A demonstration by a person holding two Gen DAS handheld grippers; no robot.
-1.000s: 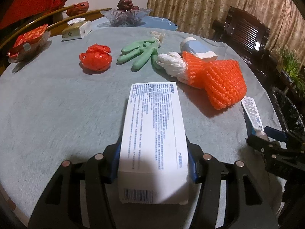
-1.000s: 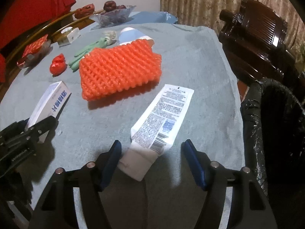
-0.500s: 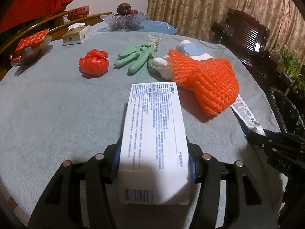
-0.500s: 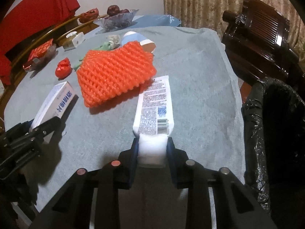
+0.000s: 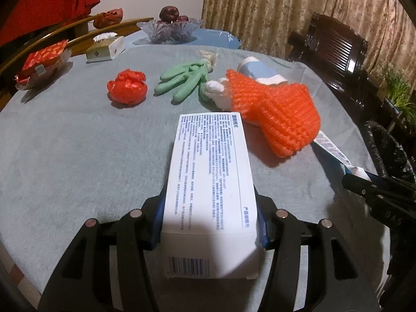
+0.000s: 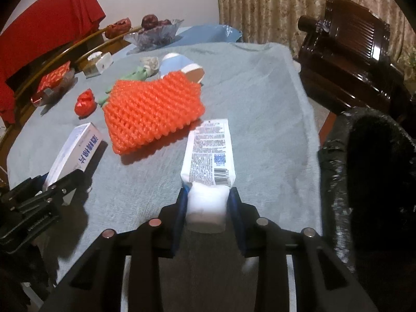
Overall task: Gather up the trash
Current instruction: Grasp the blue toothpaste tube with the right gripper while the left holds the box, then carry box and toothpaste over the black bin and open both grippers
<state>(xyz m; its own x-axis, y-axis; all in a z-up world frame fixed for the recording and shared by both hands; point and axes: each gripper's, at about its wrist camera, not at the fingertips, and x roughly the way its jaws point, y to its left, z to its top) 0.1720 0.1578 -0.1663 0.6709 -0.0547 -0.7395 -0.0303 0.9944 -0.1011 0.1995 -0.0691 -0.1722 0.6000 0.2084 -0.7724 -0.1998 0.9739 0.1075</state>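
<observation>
A white rectangular cardboard box printed with blue text (image 5: 210, 182) was pinched at its near end between the pads of the left tool (image 5: 209, 223); its far end was seen lying low over the grey cloth-covered table (image 5: 78, 156); the cap end of a white plastic squeeze tube with a barcode label (image 6: 209, 156) was clamped by the right tool (image 6: 206, 208), the tube body stretching forward over the cloth. An orange foam netting sleeve (image 6: 153, 111), a crumpled red plastic wrapper (image 5: 127, 89) and a green rubber glove (image 5: 186, 82) were left on the table; a black-lined waste bin (image 6: 364, 171) was seen just beside the table's right edge. The tube could be judged liable to pivot or slip, being held only by its smooth end; the box, gripped at one end, might sag or be crushed; the netting, lying near the tube, might be dragged along.
</observation>
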